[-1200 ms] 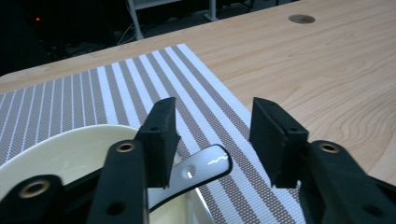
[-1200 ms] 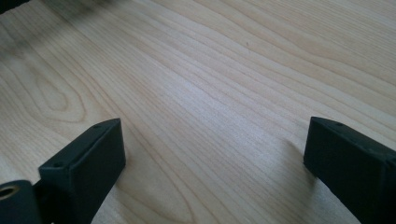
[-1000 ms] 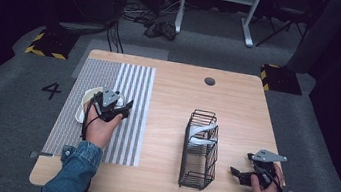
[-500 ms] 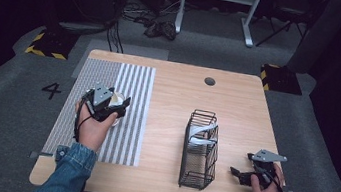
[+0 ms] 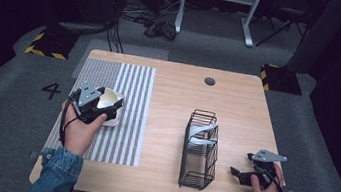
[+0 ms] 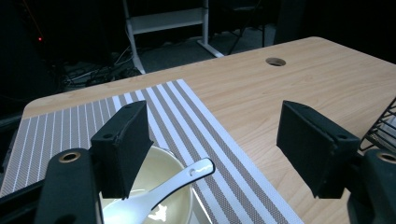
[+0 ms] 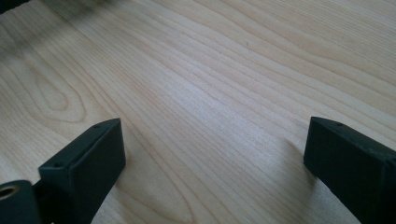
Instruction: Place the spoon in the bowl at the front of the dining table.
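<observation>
Cream bowl (image 5: 107, 103) resting on the striped placemat (image 5: 128, 115) at the left of the wooden table (image 5: 183, 98), a white ceramic spoon (image 6: 163, 189) lying inside it with the handle leaning over the rim. Seen from the left gripper view: bowl (image 6: 154, 186) and spoon low and near, under the left-hand finger (image 6: 123, 147) and below the gap, not between the pads. Left gripper (image 5: 98, 108) held above the bowl's near-left edge, jaws spread wide (just been opening further), nothing between them but placemat (image 6: 187, 116) and bare table (image 6: 261, 93). No contact visible between pads and bowl or spoon.

Right gripper (image 5: 248, 175) at the near right corner of the table, well apart from the bowl, just right of a black wire rack (image 5: 200, 148) holding a pale utensil. From the right gripper view: fingers (image 7: 88, 161) wide apart, gripping nothing, only wood grain (image 7: 210, 93) in the gap; low over the tabletop, touching or not cannot be told.
</observation>
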Available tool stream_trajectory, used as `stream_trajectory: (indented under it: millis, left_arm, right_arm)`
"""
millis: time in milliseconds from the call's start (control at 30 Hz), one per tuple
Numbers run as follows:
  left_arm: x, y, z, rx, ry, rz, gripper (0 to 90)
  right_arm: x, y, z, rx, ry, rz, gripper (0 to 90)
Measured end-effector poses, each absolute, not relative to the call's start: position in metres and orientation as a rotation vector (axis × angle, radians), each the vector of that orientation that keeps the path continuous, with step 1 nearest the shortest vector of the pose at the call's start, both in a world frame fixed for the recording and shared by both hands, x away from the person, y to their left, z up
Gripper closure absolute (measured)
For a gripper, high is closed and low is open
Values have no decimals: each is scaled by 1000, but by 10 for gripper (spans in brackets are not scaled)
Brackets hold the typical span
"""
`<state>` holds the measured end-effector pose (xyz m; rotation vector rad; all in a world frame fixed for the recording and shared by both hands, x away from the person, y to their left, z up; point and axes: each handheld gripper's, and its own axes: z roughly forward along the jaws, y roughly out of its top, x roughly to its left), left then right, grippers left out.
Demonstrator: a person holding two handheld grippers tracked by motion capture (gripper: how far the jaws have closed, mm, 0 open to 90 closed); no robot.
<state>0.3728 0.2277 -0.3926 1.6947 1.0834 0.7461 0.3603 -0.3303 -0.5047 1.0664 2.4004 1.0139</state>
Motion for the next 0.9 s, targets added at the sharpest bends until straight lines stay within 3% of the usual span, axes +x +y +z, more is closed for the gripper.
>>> stream_trajectory:
  millis: [500,900]
  left_arm:
    - [337,250,-387,1752,1043,749,196]
    - [313,262,-404,1799,1030,733,193]
  right_arm:
    - [360,-330,-505,1066,2401,1014,54]
    - [360,-330,-505,1066,2400,1014,54]
